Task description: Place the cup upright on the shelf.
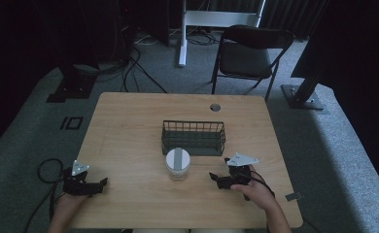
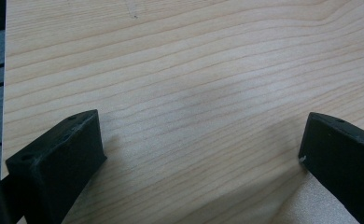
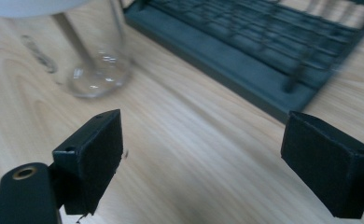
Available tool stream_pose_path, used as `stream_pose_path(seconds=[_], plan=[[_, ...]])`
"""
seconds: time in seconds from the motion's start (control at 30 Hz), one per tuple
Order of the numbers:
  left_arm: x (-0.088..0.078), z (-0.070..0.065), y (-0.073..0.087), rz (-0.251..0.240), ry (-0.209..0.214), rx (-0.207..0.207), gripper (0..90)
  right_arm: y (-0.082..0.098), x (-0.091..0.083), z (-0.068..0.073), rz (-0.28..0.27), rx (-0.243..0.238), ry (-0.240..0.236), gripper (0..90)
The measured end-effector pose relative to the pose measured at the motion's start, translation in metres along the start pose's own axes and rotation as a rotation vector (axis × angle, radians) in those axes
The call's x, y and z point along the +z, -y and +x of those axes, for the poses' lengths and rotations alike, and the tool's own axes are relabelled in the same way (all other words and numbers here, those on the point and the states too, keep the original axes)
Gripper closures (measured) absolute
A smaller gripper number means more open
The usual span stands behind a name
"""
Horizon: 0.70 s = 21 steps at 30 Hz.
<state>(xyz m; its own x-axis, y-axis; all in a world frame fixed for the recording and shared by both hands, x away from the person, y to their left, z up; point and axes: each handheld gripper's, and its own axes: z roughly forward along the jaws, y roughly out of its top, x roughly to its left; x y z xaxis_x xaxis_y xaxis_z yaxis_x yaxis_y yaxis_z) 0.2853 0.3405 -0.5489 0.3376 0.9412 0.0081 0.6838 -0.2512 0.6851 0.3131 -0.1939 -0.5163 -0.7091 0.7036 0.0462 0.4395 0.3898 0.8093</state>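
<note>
A clear jar (image 1: 178,164) with a white lid and a grey strip across it stands near the middle of the wooden table (image 1: 129,126); its glass base (image 3: 94,77) shows in the right gripper view. Just behind it sits a dark wire basket (image 1: 193,137), whose rim (image 3: 245,56) runs across the right gripper view. My right gripper (image 1: 215,177) is open, low over the table to the right of the jar and pointing left toward it. My left gripper (image 1: 102,183) is open at the table's front left, with bare wood between its jaws (image 2: 199,140).
A round cable hole (image 1: 215,107) sits near the table's far edge. Behind the table stand a black folding chair (image 1: 248,56) and a white stand (image 1: 182,34). Cables (image 1: 46,170) lie on the grey carpet at the left.
</note>
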Motion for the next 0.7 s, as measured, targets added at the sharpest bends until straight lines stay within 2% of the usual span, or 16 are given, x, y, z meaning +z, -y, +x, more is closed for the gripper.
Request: stream_pose_path(seconds=[0.57,0.7], plan=[[0.000,0.000,0.000,0.000,0.002,0.002,0.0,-0.016,0.033,0.034,-0.003,-0.097,-0.106,12.8],[0.000,0.000,0.000,0.000,0.002,0.002,0.0,-0.020,0.040,0.042,-0.024,-0.103,-0.127,13.2]])
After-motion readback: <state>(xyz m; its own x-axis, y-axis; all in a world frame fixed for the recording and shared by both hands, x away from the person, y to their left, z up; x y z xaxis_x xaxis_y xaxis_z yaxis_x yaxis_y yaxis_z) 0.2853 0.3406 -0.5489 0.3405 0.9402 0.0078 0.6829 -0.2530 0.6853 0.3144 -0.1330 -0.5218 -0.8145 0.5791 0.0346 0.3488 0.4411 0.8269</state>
